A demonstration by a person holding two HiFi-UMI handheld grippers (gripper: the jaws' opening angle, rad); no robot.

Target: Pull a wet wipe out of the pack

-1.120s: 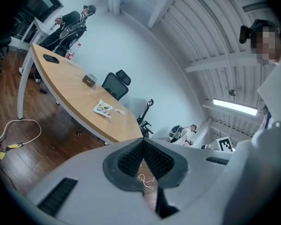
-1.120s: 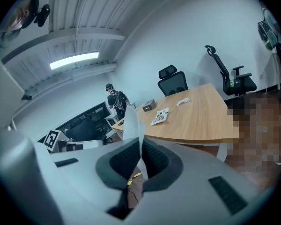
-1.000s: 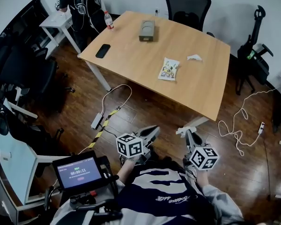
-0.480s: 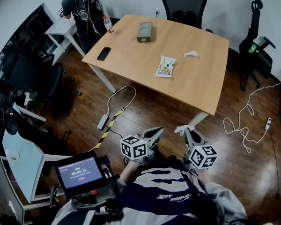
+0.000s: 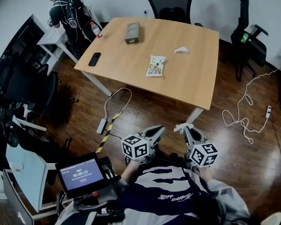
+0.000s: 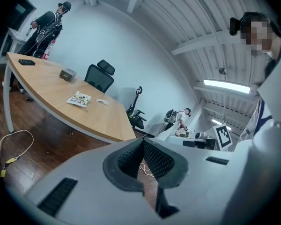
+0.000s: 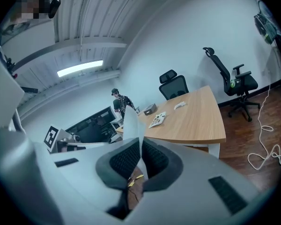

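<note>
The wet wipe pack lies flat near the middle of the wooden table, far ahead of both grippers; it also shows as the pack and the pack. A crumpled white wipe lies beyond it. Low in the head view, over the floor and close to the person's body, my right gripper is shut on a white wipe that sticks up between its pads. My left gripper is beside it, shut, with nothing in it.
On the table's far side are a grey box, a black phone and a bottle. A person stands at a side table at the back left. Office chairs stand behind the table. Cables lie on the floor.
The head view has swung, so the table now sits further left and higher. My left gripper has shifted a little to the right. Both grippers stay shut, the right still holding the wipe.
</note>
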